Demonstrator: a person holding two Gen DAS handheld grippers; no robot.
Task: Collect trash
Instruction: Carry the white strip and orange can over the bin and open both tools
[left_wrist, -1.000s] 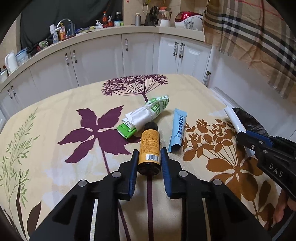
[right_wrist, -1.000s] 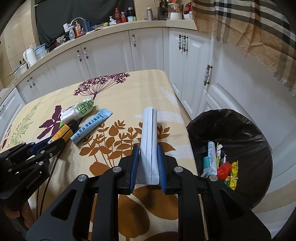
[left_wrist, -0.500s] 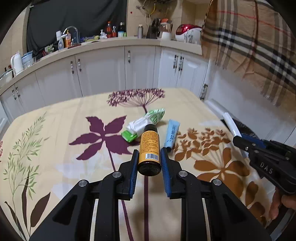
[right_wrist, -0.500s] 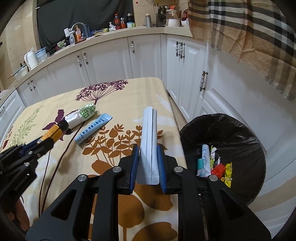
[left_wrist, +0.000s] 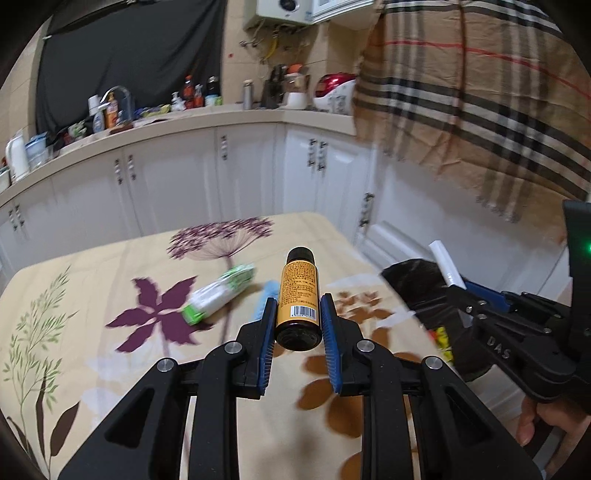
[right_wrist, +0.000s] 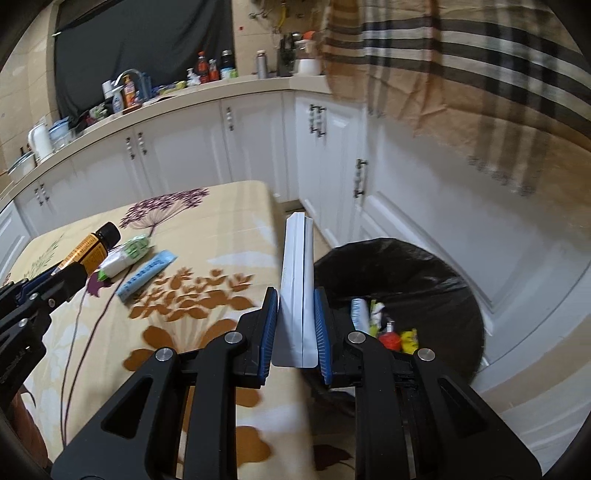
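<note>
My left gripper (left_wrist: 298, 320) is shut on an orange-labelled brown bottle (left_wrist: 298, 291) and holds it in the air above the flowered table (left_wrist: 92, 295). My right gripper (right_wrist: 295, 314) is shut on a long white box (right_wrist: 297, 273), held over the table's right edge beside the black-lined trash bin (right_wrist: 424, 266). The bottle (right_wrist: 90, 249) and the left gripper also show at the left of the right wrist view. The white box (left_wrist: 445, 264) and the bin (left_wrist: 413, 280) show at the right of the left wrist view.
A green-and-white pack (right_wrist: 125, 254) and a light blue tube (right_wrist: 146, 275) lie on the table. The bin holds several wrappers (right_wrist: 384, 325). White kitchen cabinets (left_wrist: 240, 184) run behind, with a cluttered counter (left_wrist: 147, 114). A plaid cloth (left_wrist: 480, 92) hangs at the right.
Both grippers have risen and moved right, toward the bin. The bottle has left the table in the left gripper. The white box now hangs nearer the bin.
</note>
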